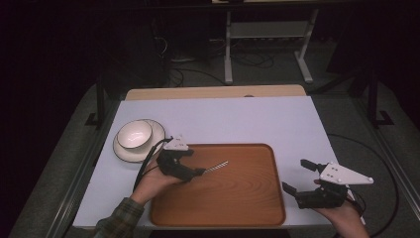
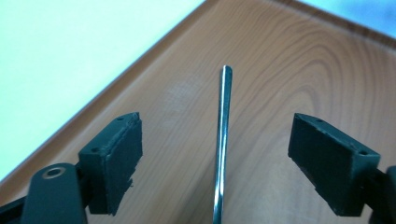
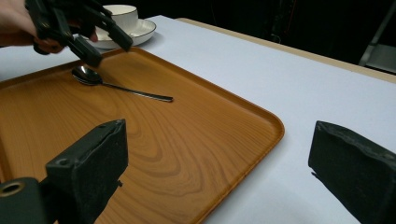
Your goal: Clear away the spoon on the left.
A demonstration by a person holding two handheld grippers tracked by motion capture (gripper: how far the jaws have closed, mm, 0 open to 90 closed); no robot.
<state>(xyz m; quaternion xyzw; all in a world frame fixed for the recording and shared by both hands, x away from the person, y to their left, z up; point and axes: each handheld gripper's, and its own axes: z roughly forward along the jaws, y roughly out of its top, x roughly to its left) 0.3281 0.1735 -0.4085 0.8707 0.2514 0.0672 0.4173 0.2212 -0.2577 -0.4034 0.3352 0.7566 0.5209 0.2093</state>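
Spoon (image 3: 116, 86) lies flat on tray (image 1: 237, 208), toward its left side. Bowl (image 1: 134, 134) on saucer (image 1: 157, 130) sits far left on table. Your L gripper (image 1: 202, 171) hangs over spoon, jaws apart, not touching it. R gripper (image 1: 298, 177) w/ jaws released, just right of tray.

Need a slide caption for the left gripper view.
Open left tool straddling a spoon handle on the wooden tray.

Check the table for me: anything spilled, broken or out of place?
Nothing stands out. The spoon lies flat on the tray, between the open left gripper's jaws. The bowl sits upright on its plate beside the tray. No spills or damage visible.
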